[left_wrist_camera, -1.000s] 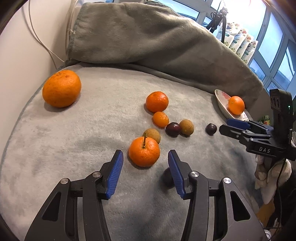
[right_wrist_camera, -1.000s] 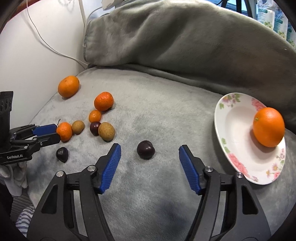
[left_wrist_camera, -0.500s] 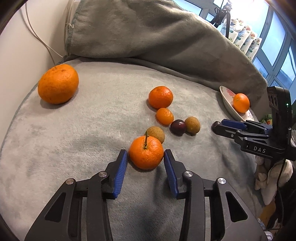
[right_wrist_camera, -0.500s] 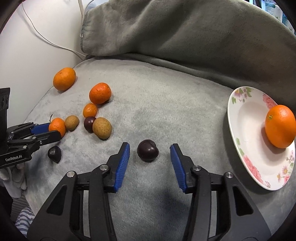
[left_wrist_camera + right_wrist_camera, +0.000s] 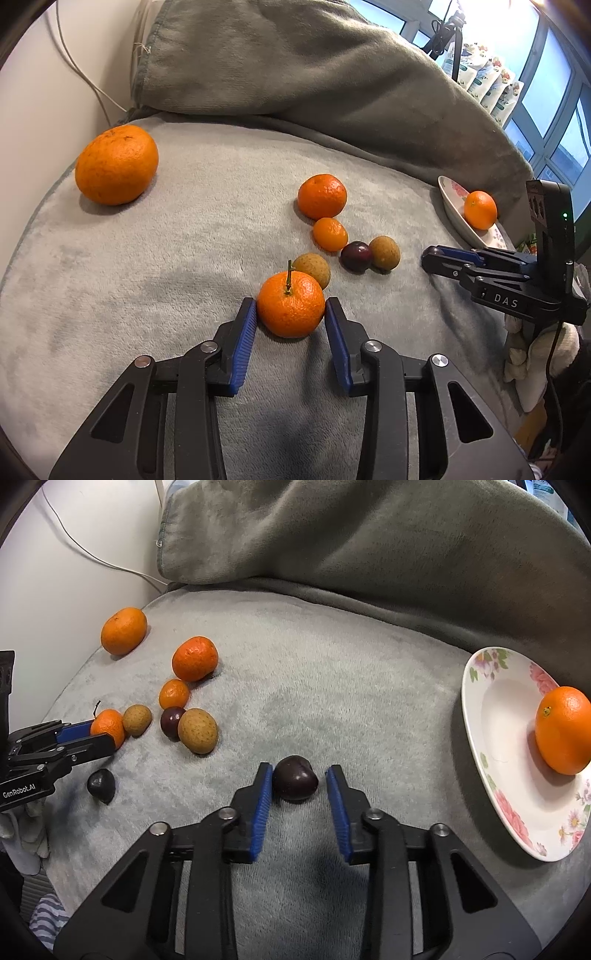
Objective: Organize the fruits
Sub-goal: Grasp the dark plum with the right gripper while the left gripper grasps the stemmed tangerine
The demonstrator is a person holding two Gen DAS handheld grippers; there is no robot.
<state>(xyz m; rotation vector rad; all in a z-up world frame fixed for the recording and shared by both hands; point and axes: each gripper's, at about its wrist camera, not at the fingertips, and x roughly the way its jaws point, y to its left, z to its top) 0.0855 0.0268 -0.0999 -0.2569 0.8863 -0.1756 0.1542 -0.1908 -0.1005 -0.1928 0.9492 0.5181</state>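
My left gripper (image 5: 290,309) has closed on a stemmed mandarin (image 5: 290,304) that rests on the grey blanket (image 5: 177,258); both blue pads touch its sides. My right gripper (image 5: 299,779) straddles a dark plum (image 5: 294,777); the left pad touches it, the right pad stands a small gap away. A white floral plate (image 5: 495,716) at the right holds one orange (image 5: 563,729). Other fruits lie between: two mandarins (image 5: 194,658), two brown longan-like fruits (image 5: 197,730), a plum (image 5: 171,722), a second dark plum (image 5: 101,785) and a big orange (image 5: 116,164) at far left.
A folded grey blanket (image 5: 314,70) rises behind the fruit. A white wall with a cable (image 5: 96,557) is at the left. The blanket's front edge drops off near striped cloth (image 5: 48,919). Windows and packets (image 5: 491,85) are at the far right.
Both grippers moved forward and narrowed. The left pads now press the stemmed mandarin. The right pads have come in around the dark plum.
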